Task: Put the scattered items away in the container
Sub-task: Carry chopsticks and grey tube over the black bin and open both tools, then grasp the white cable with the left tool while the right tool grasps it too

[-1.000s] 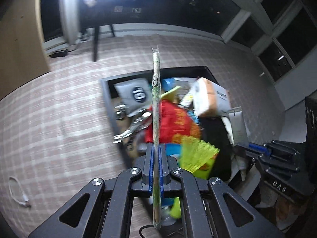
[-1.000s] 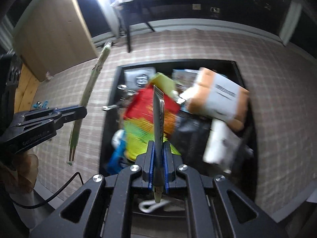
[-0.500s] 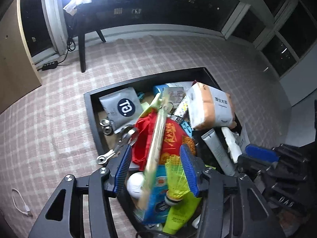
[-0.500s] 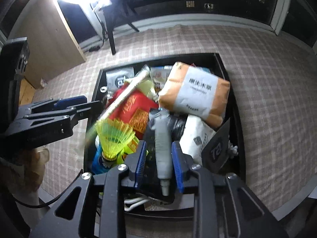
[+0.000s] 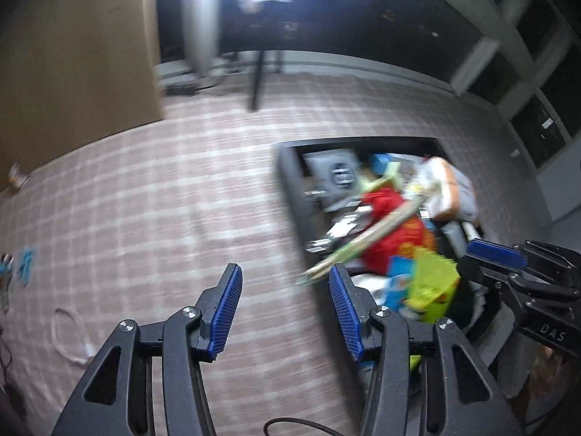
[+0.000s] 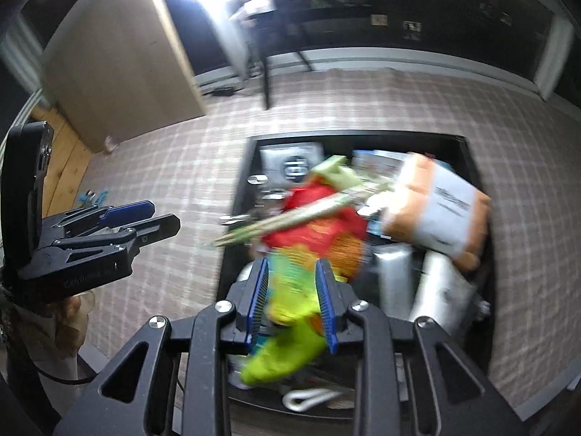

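Left wrist: left tongs [image 5: 285, 312] gape with nothing between the blue pads, hanging over the plaid-covered counter [image 5: 152, 218] beside the black container [image 5: 290, 189], probably because the long green packet [image 5: 366, 239] already lies slanted on the pile; "DAS" reads on the other tool. Right wrist: right tongs [image 6: 292, 301] stand partly open and grip nothing, above the blurred yellow-green item [image 6: 287, 348] in the container, whose labels are unreadable.

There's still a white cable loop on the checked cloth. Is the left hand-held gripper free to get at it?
Probably yes: the left hand-held gripper is open and empty, and only bare cloth lies between it and the cable.
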`<state>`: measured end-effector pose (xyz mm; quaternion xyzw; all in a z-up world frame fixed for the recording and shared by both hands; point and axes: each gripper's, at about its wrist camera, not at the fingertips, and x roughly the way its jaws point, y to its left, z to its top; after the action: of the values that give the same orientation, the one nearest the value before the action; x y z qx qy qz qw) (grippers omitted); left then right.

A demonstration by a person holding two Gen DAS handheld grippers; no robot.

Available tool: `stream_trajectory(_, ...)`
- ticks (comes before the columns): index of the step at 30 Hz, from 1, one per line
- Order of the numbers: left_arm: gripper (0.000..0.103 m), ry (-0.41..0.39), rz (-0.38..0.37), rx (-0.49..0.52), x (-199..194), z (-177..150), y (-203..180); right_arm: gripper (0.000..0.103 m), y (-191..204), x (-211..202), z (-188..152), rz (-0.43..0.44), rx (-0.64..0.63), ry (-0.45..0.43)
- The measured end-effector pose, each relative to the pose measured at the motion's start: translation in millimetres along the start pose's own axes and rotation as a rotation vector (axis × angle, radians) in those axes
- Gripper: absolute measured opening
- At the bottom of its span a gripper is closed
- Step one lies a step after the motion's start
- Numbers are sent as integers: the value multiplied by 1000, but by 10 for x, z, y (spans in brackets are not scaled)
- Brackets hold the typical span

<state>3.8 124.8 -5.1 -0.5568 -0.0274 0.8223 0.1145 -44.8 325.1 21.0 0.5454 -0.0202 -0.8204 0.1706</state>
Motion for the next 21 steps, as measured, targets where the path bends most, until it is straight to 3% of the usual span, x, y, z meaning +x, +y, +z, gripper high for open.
stream_trajectory(13, 46, 8, 120, -293, -303, -677, 1919, 27, 1535, 766, 164, 139, -154, 102)
stream_trajectory(21, 39, 16, 101, -493, -208, -1061, 2648, 27, 2444, 1384, 193, 236, -206, 179)
